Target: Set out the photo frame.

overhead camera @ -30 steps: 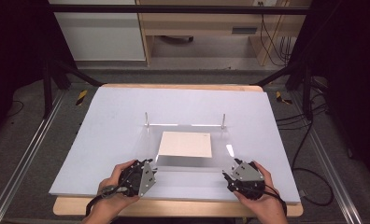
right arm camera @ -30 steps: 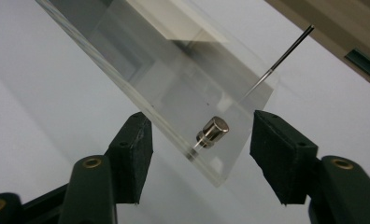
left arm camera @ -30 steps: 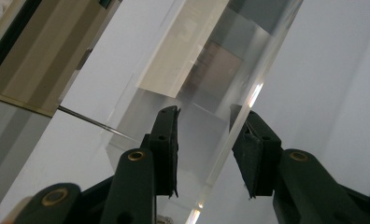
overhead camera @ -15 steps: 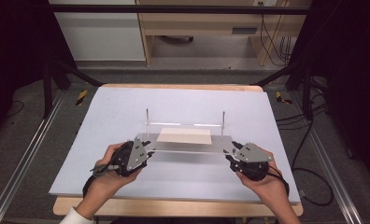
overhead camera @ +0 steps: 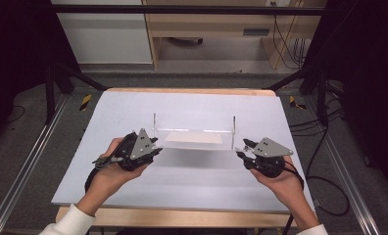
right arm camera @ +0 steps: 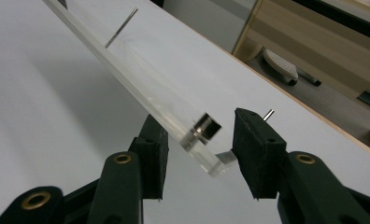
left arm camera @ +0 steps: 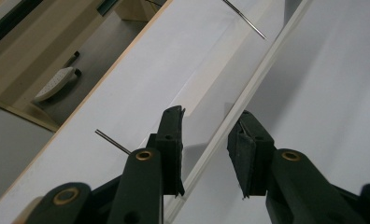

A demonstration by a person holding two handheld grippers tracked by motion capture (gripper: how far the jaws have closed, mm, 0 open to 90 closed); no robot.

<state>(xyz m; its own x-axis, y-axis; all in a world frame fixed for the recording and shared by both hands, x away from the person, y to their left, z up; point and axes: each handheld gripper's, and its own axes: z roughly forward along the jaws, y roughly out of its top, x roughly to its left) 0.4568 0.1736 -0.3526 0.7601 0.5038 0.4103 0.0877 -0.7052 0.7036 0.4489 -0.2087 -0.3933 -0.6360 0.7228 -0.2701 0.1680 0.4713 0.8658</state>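
A clear acrylic plate [overhead camera: 194, 143] hangs level above the white table [overhead camera: 182, 191] and casts a shadow on it. My left gripper [overhead camera: 157, 146] holds its left end, with the plate's edge [left arm camera: 248, 88] running between the jaws of the left gripper [left arm camera: 210, 116]. My right gripper [overhead camera: 241, 152] holds the right end. There a corner of the plate [right arm camera: 127, 84] with a small metal bushing [right arm camera: 206, 126] sits between the jaws of the right gripper [right arm camera: 197, 116]. Two thin upright metal pins [overhead camera: 154, 122] [overhead camera: 233, 125] stand just behind the plate.
A pale beige sheet [overhead camera: 189, 138] shows through the plate, between the pins. The table's wooden front edge [overhead camera: 182, 218] runs near the person's wrists. Dark frame legs [overhead camera: 55, 93] and cables [overhead camera: 324, 137] flank the table. A shelf unit [overhead camera: 206, 34] stands beyond it.
Both grippers have risen and moved away from the person, carrying the plate off the table towards the two pins.
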